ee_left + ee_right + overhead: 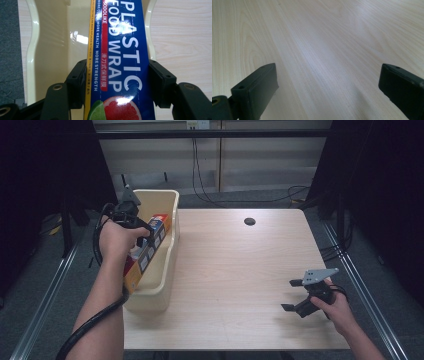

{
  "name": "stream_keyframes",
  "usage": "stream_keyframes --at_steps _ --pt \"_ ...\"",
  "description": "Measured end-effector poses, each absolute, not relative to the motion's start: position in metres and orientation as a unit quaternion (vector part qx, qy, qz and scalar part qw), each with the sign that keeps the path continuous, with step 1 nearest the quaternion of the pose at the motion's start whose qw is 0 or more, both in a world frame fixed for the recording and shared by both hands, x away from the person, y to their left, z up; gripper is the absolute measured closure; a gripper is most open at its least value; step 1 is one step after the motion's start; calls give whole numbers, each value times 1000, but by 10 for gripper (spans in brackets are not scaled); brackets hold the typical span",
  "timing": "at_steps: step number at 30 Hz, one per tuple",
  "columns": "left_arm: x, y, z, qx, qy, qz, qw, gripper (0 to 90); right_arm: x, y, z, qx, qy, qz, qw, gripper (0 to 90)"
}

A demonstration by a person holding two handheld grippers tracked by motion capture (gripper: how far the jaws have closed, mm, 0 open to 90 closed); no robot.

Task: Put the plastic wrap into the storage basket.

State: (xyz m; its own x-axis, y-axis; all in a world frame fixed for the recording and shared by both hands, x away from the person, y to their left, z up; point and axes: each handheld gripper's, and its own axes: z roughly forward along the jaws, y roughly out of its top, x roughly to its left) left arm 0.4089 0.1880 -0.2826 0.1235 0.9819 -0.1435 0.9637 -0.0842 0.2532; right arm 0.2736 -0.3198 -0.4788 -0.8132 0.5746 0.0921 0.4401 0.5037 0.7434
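Holding: the left tongs (117,82) pinch a long blue cardboard box of plastic food wrap (120,55), one black jaw pressed on each long side of it.
Box position: the blue box sits inside the cream plastic bin (167,240) at the left edge of the pale wooden tabletop (235,270), slanting along the bin's length; in the high view its printed end (150,247) shows just past the person's left hand (116,239).
Contact with the bin floor: I cannot tell whether the box rests on the bottom or hangs just above it.
Right tongs: the right tongs (296,296) are spread wide with nothing between them, low over bare tabletop near the front right corner, well apart from the bin.
Step in hand: judging by the grip and the place, the box is either being set into the bin or taken out of it; the pictures do not settle which.
Next move, if placing: lower until the box lies flat, then spread the jaws and draw straight back so the pads do not drag it.
Next move, if lifting: raise it clear of the bin's rim before swinging over the tabletop.
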Motion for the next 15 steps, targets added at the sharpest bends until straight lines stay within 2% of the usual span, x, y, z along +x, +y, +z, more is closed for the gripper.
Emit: stream_keyframes --at_steps 15 --pt "411 184 -293 728 670 36 140 405 274 -320 -478 294 863 402 87 20"
